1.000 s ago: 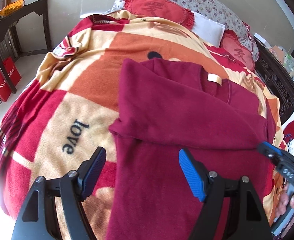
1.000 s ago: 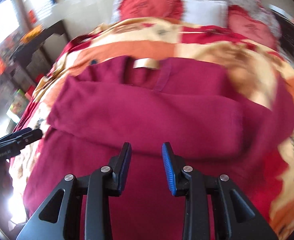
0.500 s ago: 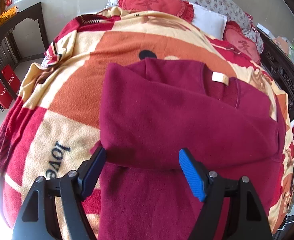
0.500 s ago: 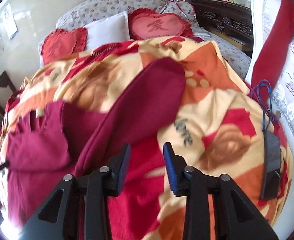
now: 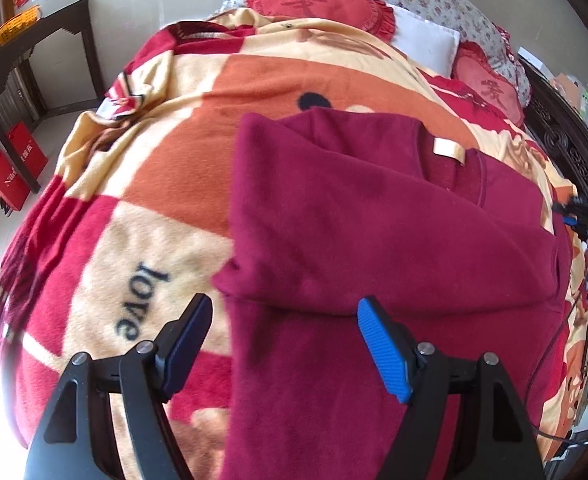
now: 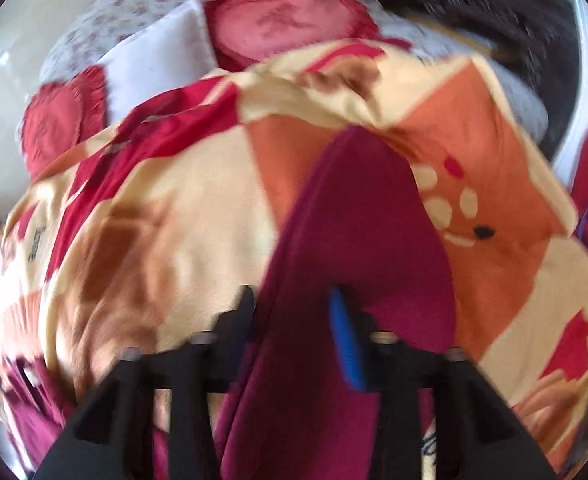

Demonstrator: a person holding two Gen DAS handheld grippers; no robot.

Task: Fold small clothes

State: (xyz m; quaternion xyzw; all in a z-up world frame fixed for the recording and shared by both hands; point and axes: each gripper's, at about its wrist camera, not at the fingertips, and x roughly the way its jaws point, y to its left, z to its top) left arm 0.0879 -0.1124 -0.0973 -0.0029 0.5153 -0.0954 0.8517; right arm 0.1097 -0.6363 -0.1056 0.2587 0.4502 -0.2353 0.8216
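Note:
A maroon fleece sweater [image 5: 366,240] lies on the patterned blanket [image 5: 166,176], its left sleeve folded across the chest, a cream neck label [image 5: 448,151] showing. My left gripper [image 5: 284,340] is open and empty, hovering over the sweater's lower left part. In the blurred right wrist view, the sweater's other sleeve [image 6: 358,216] stretches out over the blanket. My right gripper [image 6: 294,312] is open, its jaws to either side of the sleeve near its lower part; no grip shows. The right gripper also shows at the far right of the left wrist view [image 5: 582,216].
Red heart cushions [image 5: 318,0] and a white pillow [image 5: 426,42] lie at the head of the bed. A dark wooden table [image 5: 22,56] and red boxes [image 5: 10,172] stand on the floor at left. A dark carved bed frame [image 5: 562,140] runs along the right.
My right gripper has swung further right and come down over the outstretched sleeve. My left gripper has drawn back a little and stays open.

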